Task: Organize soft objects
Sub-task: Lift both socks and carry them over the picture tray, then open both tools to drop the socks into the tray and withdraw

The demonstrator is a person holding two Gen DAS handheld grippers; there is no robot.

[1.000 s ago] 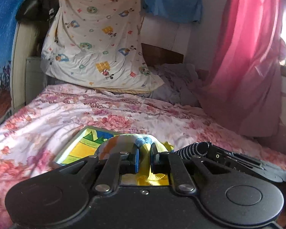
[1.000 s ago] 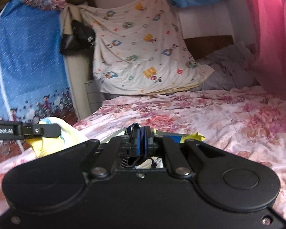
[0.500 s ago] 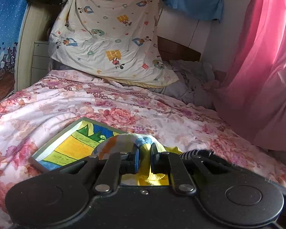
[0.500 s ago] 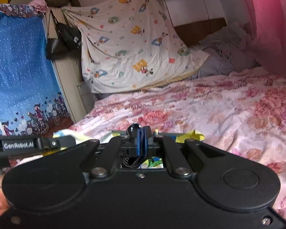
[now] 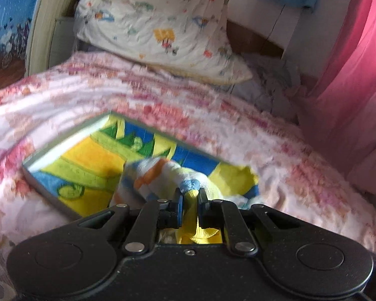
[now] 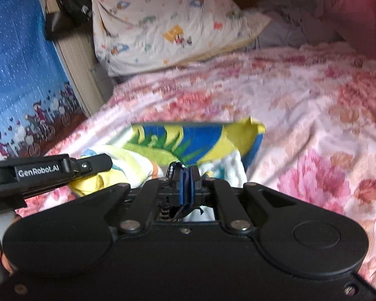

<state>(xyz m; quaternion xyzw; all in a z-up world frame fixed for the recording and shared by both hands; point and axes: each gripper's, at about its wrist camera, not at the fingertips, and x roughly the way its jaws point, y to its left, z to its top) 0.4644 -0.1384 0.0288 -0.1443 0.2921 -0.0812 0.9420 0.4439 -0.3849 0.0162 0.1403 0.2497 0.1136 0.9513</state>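
Floral bedding (image 5: 238, 115) covers the bed, a cartoon-print pillow (image 5: 163, 25) propped at its head and a pink curtain (image 5: 351, 75) alongside. Over it, the left gripper (image 5: 190, 202) pinches a yellow corner of the colourful towel (image 5: 87, 160); the right gripper (image 6: 186, 185) is closed tight on a thin edge. Best lower both corners together, level and taut, so the cloth lands smooth.
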